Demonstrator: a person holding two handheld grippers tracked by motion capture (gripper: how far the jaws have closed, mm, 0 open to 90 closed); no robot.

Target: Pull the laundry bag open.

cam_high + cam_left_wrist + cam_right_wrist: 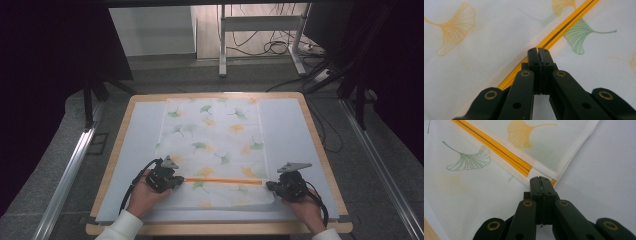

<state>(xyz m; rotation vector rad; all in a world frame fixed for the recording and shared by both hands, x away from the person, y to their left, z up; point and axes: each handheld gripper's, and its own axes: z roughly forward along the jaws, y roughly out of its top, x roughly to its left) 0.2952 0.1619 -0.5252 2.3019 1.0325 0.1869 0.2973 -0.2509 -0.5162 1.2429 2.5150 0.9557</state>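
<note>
Orange zipper strip (222, 181) runs side to side across the near part of the cloth bag (212, 145), between the two grippers; bag is white mesh printed with green and orange ginkgo leaves, lying flat on a pale sheet (287, 135) that covers most of the wooden table (320, 150); bag's far edge reaches close to the table's far edge, near edge stops short of the near one.

Left gripper (176, 181) sits at the zipper's left end; jaws together, tips right over the strip in the left gripper view (539, 51); cannot tell whether anything thin is pinched between them. Strip (564, 26) runs from the tips away to the upper right, a green leaf print (580, 37) just beside it.

Right gripper (270, 186) sits at the zipper's right end, by the bag's right edge; jaws together here too (540, 178); tips at the spot where the strip (499, 150) meets the bag's hemmed side seam (576, 150); whether they grip the fabric, cannot tell.

A hand behind each gripper: left hand (145, 195), right hand (307, 207); white sleeves at the bottom edge; black cable loops off each gripper.

Beyond the table: grey floor, a metal stand's legs (260, 47), loose cables (272, 47).
</note>
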